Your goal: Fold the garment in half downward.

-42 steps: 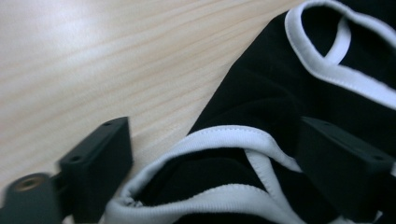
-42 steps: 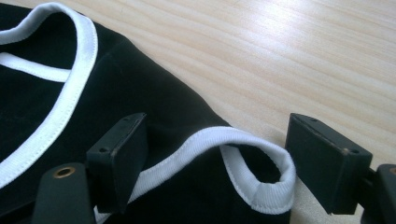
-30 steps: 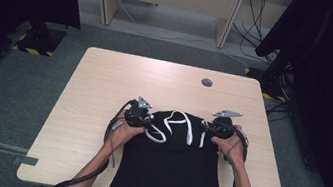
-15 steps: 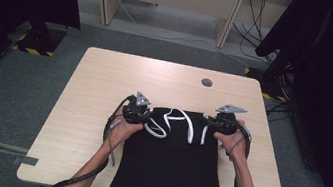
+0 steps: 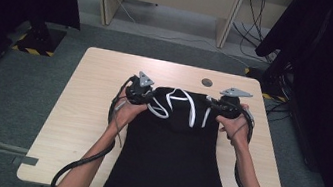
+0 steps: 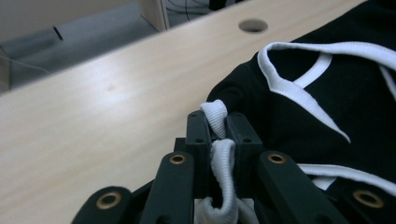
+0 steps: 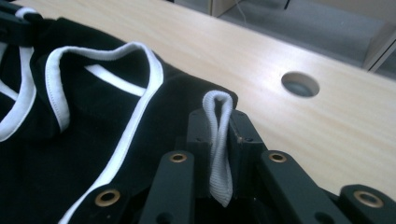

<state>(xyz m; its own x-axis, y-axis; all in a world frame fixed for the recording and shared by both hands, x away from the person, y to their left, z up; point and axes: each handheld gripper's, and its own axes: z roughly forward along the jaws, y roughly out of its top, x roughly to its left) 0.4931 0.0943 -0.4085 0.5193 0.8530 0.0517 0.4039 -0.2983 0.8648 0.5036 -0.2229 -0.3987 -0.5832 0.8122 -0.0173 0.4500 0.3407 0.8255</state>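
A black sleeveless top with white trim lies on the wooden table, its hem at the near edge. My left gripper is shut on the white-trimmed left shoulder strap, which is pinched between the jaws of my left gripper. My right gripper holds the right shoulder strap; the jaws of my right gripper have just been closing and now press on the folded trim. Both shoulders are raised off the table, with the neckline sagging between them.
A round cable hole sits in the table just beyond the top. Bare wood lies to the left and right of the garment. Dark curtains flank the table, and desk legs with floor cables stand behind it.
Both grippers have risen and moved away from the person, carrying the shoulder straps with them. The top's upper part has lifted and drawn out longer over the table.
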